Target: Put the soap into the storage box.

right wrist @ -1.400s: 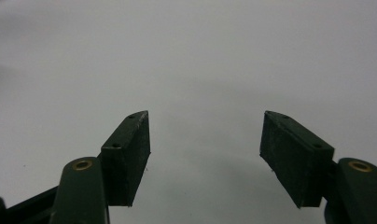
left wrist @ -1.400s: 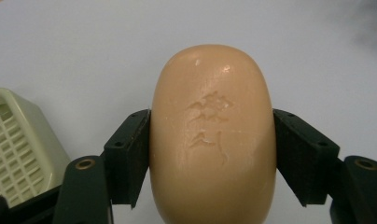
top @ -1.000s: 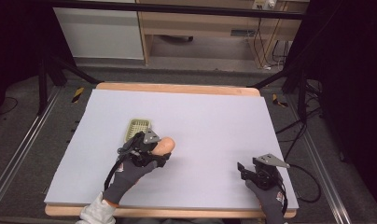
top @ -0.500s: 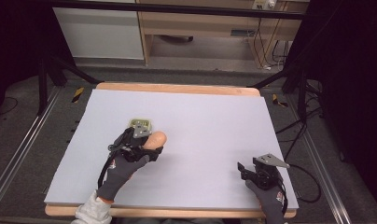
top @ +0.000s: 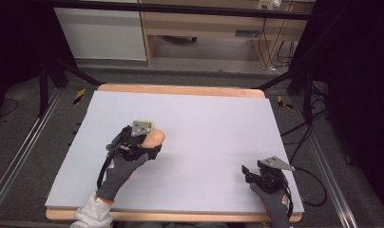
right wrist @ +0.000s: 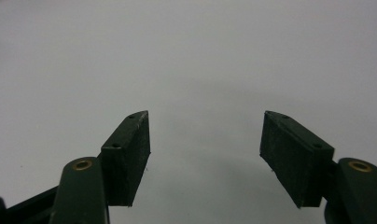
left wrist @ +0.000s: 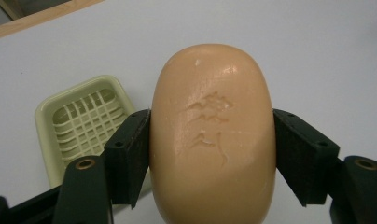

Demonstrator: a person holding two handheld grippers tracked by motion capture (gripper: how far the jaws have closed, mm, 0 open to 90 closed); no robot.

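My left gripper (top: 149, 142) is shut on an oval tan bar of soap (top: 153, 138), held a little left of the table's middle. Seen from the left gripper view, the soap (left wrist: 212, 135) sits squeezed between both black pads, with a stamped mark on its top face. A pale green soap dish (left wrist: 81, 122) with a slotted grid floor lies just beyond and to the left of the soap; in the high view the dish (top: 147, 126) is mostly hidden behind the gripper's grey plate. My right gripper (top: 249, 172) rests open near the front right corner, nothing between its pads (right wrist: 130, 154).
A white sheet (top: 214, 128) covers the wooden table, whose edge (top: 180, 89) shows at the back. Black stand legs and cables lie on the floor at both sides. A cabinet stands behind the table.
My left gripper has carried the soap to the left and slightly farther back, over the soap dish, which is now mostly covered. The right gripper has stayed put.
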